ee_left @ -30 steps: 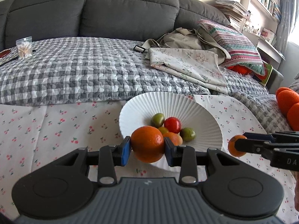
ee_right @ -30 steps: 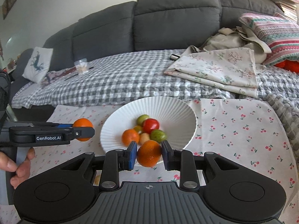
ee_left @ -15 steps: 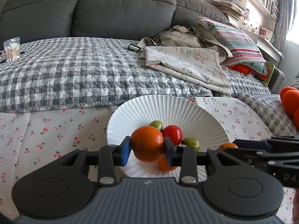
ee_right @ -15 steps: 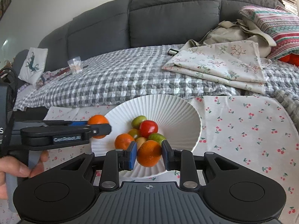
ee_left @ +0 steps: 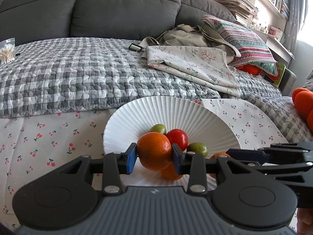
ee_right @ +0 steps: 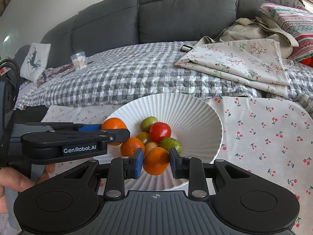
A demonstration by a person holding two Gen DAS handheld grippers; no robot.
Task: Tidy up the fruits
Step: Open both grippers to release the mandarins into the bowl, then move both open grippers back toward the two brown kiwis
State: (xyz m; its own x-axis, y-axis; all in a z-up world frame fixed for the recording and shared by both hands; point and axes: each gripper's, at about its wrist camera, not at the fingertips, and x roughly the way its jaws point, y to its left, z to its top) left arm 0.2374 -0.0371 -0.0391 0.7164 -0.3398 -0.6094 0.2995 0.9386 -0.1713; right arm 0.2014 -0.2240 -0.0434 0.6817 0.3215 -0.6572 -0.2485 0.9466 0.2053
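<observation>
Oranges, one in each gripper, have come down over the white fluted bowl [ee_right: 195,105] on the cherry-print table. At the bowl's left rim, the left gripper [ee_left: 154,157] stays clamped on its orange [ee_left: 154,151]; at the near rim, the right gripper [ee_right: 156,161] carries a smaller orange [ee_right: 156,160], and a sliver of light shows at its right jaw, so release looks close. Green and red fruits [ee_right: 160,132] already sit at the bowl's centre
</observation>
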